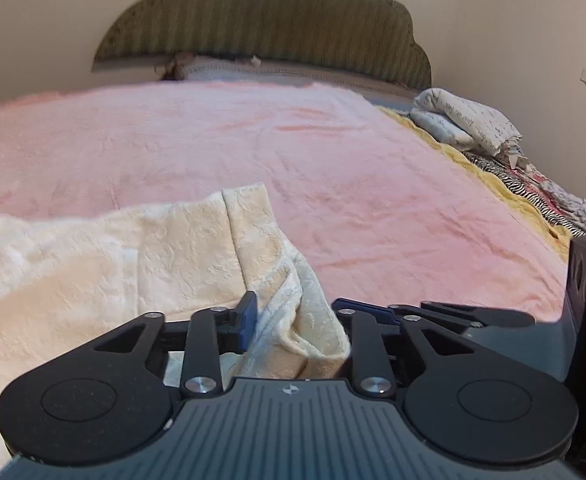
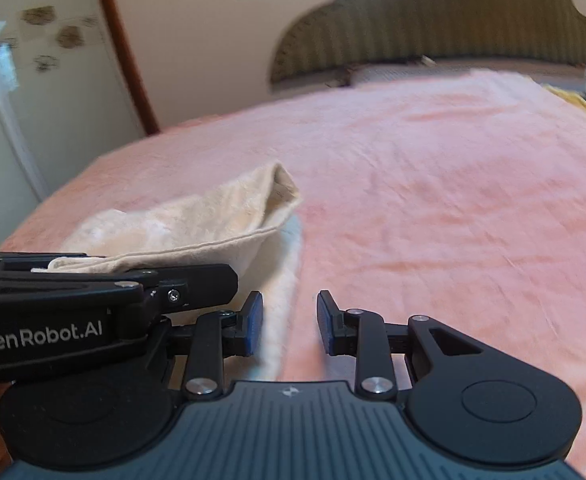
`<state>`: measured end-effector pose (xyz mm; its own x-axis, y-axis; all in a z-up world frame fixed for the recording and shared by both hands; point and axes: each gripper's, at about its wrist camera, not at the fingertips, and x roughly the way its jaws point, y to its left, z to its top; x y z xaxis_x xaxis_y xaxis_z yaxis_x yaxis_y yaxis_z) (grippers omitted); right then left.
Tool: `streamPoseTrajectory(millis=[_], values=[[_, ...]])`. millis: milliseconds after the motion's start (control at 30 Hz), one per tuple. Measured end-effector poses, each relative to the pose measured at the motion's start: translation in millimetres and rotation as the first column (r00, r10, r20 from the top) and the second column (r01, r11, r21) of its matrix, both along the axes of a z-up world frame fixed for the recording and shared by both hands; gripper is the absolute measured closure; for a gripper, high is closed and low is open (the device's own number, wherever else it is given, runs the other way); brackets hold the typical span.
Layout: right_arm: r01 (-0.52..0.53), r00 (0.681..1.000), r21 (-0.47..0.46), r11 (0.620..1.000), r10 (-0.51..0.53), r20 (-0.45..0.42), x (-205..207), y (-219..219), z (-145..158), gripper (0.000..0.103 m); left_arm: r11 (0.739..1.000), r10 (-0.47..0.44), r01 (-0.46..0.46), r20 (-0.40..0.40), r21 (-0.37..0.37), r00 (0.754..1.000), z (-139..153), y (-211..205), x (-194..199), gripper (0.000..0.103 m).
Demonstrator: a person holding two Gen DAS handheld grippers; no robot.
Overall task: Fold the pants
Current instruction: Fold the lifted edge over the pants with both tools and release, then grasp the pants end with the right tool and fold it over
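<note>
Now, with your left gripper [image 1: 293, 320] pinching a bunched edge of the cream pants [image 1: 113, 260] on the pink bed [image 1: 373, 180], close your spread, empty right gripper [image 2: 289, 322] on the nearby edge before carrying both corners over evenly.

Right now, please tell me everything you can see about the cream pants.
The cream pants look like soft, plush fabric, crumpled and partly folded, lying on the pink blanket near its front edge. One bunched part sits between the fingers of the left gripper. The right gripper is open and holds nothing, beside the fabric's edge.
</note>
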<state>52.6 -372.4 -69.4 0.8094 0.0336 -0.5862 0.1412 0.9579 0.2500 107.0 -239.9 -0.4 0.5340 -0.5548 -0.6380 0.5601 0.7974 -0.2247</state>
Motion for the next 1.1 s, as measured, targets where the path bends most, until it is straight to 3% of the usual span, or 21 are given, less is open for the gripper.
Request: streamPoseTrajectory(millis=[67,133,167,233,300,367,500,633,700,733,767,800,867,933,1000,1100], values=[[0.045,0.999,0.014,0.999,-0.045,-0.013,-9.5,-5.1,-3.0,0.064,1.000,-0.004,0.004,-0.016,-0.025,1.000,3.2,3.5,-0.5,0.062],[0.086,0.996,0.030,0.996,-0.085,-0.006,-23.9,-13.1,-2.3,0.057,0.997,-0.051,0.050,-0.017,-0.059,0.999,13.5,9.1,-1.7,0.049],[0.121,0.993,0.017,0.992,-0.121,-0.009,-32.7,-16.1,-0.5,0.056,0.989,-0.094,0.089,-0.031,-0.119,0.995,21.9,15.2,-1.5,0.047],[0.208,0.978,-0.012,0.978,-0.208,-0.006,-47.2,-22.3,3.5,0.056,0.972,-0.128,0.121,-0.021,-0.203,0.992,40.5,30.0,-2.9,0.032],[0.317,0.948,-0.027,0.948,-0.316,0.026,-61.6,-25.8,12.7,0.055,0.974,-0.084,0.096,0.066,-0.204,0.994,60.4,48.7,-8.1,0.020],[0.314,0.946,-0.032,0.949,-0.310,0.092,-71.4,-16.8,25.7,0.054,0.989,-0.005,0.027,0.152,-0.144,0.988,73.5,68.4,-11.3,0.012],[0.136,0.981,-0.091,0.986,-0.122,0.149,-68.7,25.1,43.6,0.054,0.992,0.124,-0.120,0.218,-0.030,0.968,75.7,120.0,-11.4,0.012],[-0.091,0.990,-0.009,0.996,0.091,0.110,-54.4,59.3,35.0,0.056,0.970,0.240,-0.244,0.132,0.011,0.962,55.6,176.1,-3.7,0.012],[-0.087,0.995,-0.084,0.993,0.091,0.045,-47.5,70.4,23.6,0.056,0.969,0.241,-0.244,0.066,0.035,0.968,40.6,197.4,1.8,0.013],[-0.041,0.999,-0.154,0.987,0.044,0.019,-45.3,72.5,18.6,0.052,0.966,0.247,-0.249,0.041,0.065,0.968,31.2,205.1,4.3,0.015],[0.006,1.000,-0.205,0.979,-0.004,0.009,-46.1,73.2,15.7,0.040,0.963,0.252,-0.253,0.023,0.096,0.967,23.8,209.5,5.6,0.018],[0.036,0.999,-0.204,0.978,-0.033,0.023,-49.2,70.9,17.7,0.040,0.961,0.252,-0.251,0.010,0.119,0.968,17.3,217.9,5.8,0.021],[0.070,0.995,-0.155,0.985,-0.058,0.083,-62.1,66.5,30.8,0.040,0.958,0.265,-0.265,0.010,0.106,0.964,15.2,230.4,3.2,0.023],[0.037,0.990,-0.083,0.996,-0.025,0.140,-74.2,66.6,42.7,0.040,0.956,0.289,-0.289,0.004,0.052,0.957,22.2,238.7,2.7,0.023],[-0.031,0.989,0.000,1.000,0.031,0.144,-76.9,66.8,46.5,0.040,0.969,0.248,-0.248,0.011,-0.002,0.969,30.8,239.1,-4.7,0.021],[-0.076,0.991,0.120,0.990,0.062,0.116,-74.7,66.6,38.8,0.040,0.989,0.137,-0.141,0.086,0.040,0.987,40.3,216.4,-22.5,0.020]])
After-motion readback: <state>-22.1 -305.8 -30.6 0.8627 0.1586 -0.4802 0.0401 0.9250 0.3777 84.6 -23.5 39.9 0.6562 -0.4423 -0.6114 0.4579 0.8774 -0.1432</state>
